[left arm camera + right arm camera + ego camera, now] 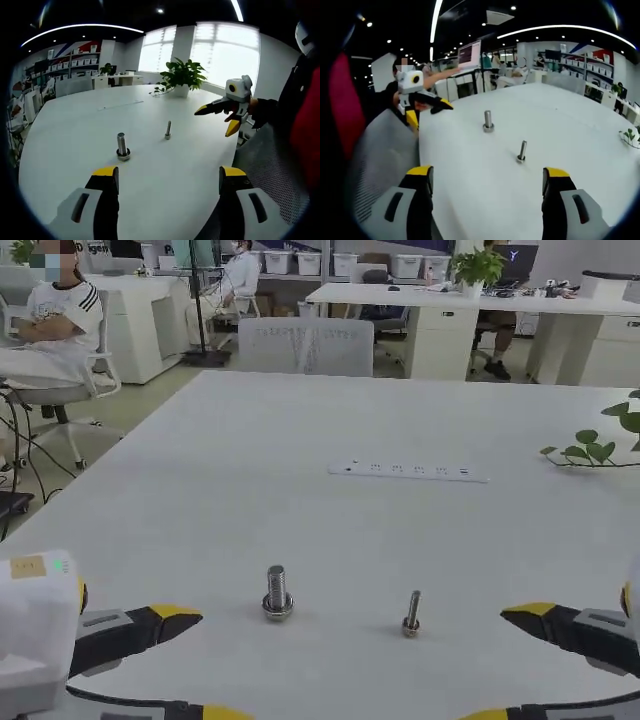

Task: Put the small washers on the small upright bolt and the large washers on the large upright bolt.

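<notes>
Head view: item one, the large upright bolt (277, 592), thick, silvery threaded steel, stands on a wide white matte table (300, 460) and serves as the landmark. Item two, the small upright bolt (411, 613), slim and silvery, stands near the large upright bolt on its right, apart from it. Each bolt has a broader ring at its foot; whether that is the bolt's own head or seated washers is too small to tell. The left gripper (225, 665), grey-bodied with black, yellow-tipped jaws, sits nearer than the large upright bolt and to its left, jaws spread wide and holding nothing. The right gripper (482, 665), of the same make, sits beyond the small upright bolt on the right, likewise spread wide and empty. Judgement: with both tools unladen, the sorting is probably complete if those rings are washers, though the count cannot be confirmed. Room: bare tabletop surrounds the large upright bolt on all sides. A white power strip (408, 470) lies well beyond it, and a green leafy plant sprig (595, 448) lies far to its right. The near table edge runs close beneath both grippers, and the far edge lies well past the strip, so there is ample clearance for approach.
</notes>
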The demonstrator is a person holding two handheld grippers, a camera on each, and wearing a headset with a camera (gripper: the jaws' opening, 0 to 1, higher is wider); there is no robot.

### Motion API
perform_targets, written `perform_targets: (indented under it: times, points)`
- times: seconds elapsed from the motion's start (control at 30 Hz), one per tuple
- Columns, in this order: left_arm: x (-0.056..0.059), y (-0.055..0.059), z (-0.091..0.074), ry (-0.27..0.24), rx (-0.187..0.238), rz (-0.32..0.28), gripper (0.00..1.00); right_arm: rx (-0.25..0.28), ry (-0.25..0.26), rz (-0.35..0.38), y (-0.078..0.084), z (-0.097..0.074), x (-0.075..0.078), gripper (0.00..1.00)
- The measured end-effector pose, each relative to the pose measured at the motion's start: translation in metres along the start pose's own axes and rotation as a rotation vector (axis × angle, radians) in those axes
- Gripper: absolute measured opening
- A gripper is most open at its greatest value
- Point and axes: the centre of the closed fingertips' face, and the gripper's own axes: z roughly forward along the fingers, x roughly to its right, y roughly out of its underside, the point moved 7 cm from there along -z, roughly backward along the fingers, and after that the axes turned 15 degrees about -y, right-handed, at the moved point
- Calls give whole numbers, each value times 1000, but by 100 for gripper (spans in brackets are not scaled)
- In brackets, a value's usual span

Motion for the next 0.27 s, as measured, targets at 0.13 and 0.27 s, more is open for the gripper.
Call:
perform_targets:
  times: [0.13, 0.27]
  points:
    - [-1, 2, 1, -2, -7, -9, 85, 12, 8, 2, -1, 0, 1, 94]
    - [0, 3, 2, 1, -14, -13, 87, 21, 13, 6, -2, 0, 1, 96]
